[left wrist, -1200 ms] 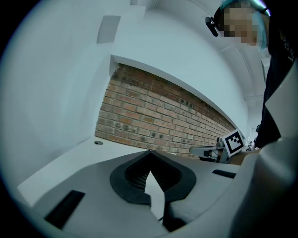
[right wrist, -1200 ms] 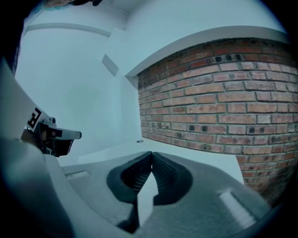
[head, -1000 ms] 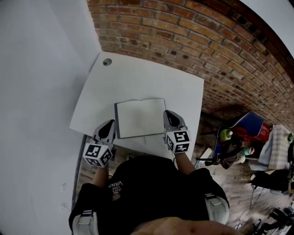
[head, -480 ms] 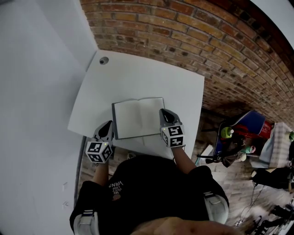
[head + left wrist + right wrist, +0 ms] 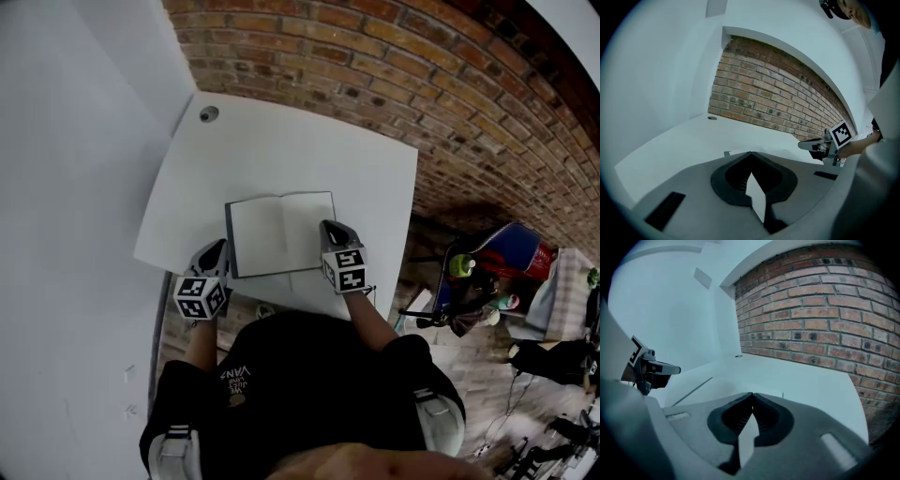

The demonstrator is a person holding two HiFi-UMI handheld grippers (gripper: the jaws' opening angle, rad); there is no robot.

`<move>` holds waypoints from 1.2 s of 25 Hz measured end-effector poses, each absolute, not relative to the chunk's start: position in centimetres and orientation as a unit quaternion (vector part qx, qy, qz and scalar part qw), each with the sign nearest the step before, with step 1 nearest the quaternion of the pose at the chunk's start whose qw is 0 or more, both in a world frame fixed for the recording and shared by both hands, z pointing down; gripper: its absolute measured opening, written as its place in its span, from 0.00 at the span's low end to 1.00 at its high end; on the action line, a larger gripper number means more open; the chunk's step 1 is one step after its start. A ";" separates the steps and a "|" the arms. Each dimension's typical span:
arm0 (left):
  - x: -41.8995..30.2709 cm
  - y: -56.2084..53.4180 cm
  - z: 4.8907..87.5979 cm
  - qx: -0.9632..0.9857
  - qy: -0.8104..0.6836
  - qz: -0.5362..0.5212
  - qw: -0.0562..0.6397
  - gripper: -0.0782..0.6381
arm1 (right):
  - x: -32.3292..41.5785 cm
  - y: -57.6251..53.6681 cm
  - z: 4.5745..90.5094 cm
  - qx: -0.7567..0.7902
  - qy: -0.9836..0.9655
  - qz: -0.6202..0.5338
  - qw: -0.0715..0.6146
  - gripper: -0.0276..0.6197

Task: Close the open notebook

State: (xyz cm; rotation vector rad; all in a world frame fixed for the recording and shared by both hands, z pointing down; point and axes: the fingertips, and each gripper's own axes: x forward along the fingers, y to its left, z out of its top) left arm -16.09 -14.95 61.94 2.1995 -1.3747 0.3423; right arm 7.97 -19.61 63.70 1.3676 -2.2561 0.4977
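An open notebook [image 5: 279, 232] with blank white pages lies flat near the front edge of the white table [image 5: 281, 155]. My left gripper [image 5: 217, 247] is shut and empty, just off the notebook's near left corner. My right gripper [image 5: 329, 227] is also shut with nothing in it, its tip over the near right edge of the right page. In the left gripper view the jaws meet at the tip [image 5: 751, 153], and the right gripper [image 5: 816, 145] shows across the pages. From the right gripper [image 5: 752, 394] view, the notebook [image 5: 710, 389] and the left gripper [image 5: 661, 367] are in sight.
A round cable hole [image 5: 208, 113] sits in the table's far left corner. A brick wall [image 5: 394, 66] runs behind the table and a white wall [image 5: 66, 141] along its left. Bags and bottles [image 5: 487, 277] crowd the floor to the right.
Both grippers have come down toward the table and edged in on the notebook. The right tip now overlaps the right page. Both stayed shut, and the notebook has not moved.
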 end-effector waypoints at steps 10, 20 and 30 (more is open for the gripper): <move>-16.6 -14.6 65.8 0.790 -0.502 0.150 0.319 0.12 | 8.4 -19.6 67.1 0.489 -0.806 0.194 0.271 0.04; -17.2 -14.2 68.6 0.754 -0.512 0.181 0.368 0.12 | 8.9 -19.3 69.2 0.488 -0.796 0.207 0.293 0.04; -17.0 -14.2 69.1 0.739 -0.512 0.197 0.391 0.12 | 9.2 -19.0 69.9 0.484 -0.791 0.215 0.306 0.04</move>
